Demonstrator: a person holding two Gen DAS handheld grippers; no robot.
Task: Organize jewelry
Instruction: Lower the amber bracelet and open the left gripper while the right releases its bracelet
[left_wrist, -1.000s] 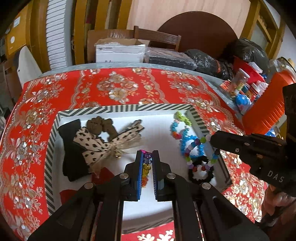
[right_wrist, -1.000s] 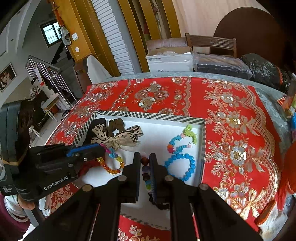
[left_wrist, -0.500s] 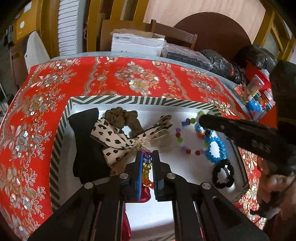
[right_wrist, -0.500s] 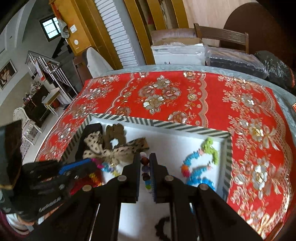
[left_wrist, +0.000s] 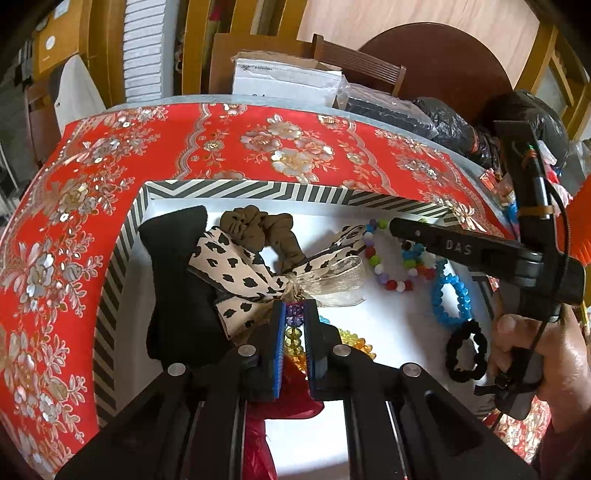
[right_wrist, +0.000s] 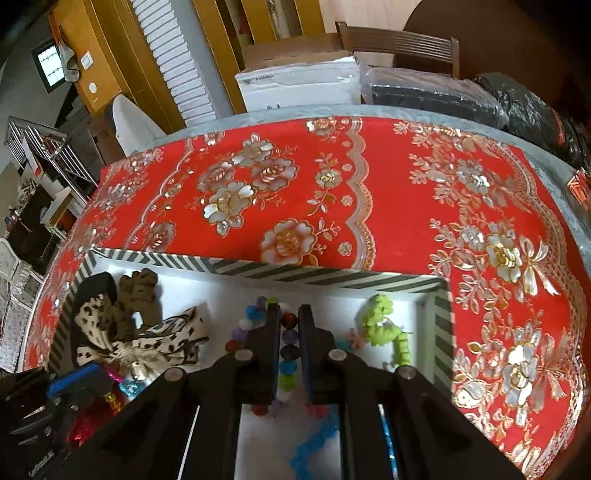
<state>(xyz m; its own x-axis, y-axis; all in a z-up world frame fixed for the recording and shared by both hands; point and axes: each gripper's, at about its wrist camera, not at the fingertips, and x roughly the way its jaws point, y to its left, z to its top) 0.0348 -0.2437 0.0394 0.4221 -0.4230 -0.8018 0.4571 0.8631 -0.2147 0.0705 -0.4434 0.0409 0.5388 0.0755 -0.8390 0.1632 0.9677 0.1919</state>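
Note:
A white tray with a black-and-white striped rim (left_wrist: 258, 192) lies on the red flowered tablecloth. My left gripper (left_wrist: 294, 317) is shut on a bracelet of clear rainbow beads (left_wrist: 354, 341) that trails onto the tray floor beside a leopard-print bow (left_wrist: 243, 269). My right gripper (right_wrist: 289, 321) is shut on a bracelet of round multicoloured beads (right_wrist: 289, 354). In the left wrist view that right gripper (left_wrist: 394, 225) reaches in from the right with the round-bead bracelet (left_wrist: 388, 282) hanging low over the tray's right half. The left gripper (right_wrist: 103, 378) shows at the lower left of the right wrist view.
In the tray also lie a brown scrunchie (left_wrist: 258, 225), a black cloth piece (left_wrist: 177, 280), a blue bead bracelet (left_wrist: 450, 295), a black ring-shaped band (left_wrist: 465, 354), something red (left_wrist: 291, 402) and a green fuzzy piece (right_wrist: 384, 325). Boxes and black bags crowd the table's far edge.
Both grippers have come down closer to the tray. The right one carried its round-bead bracelet from the tray's right edge inward, past the blue bracelet. Both grips stay the same.

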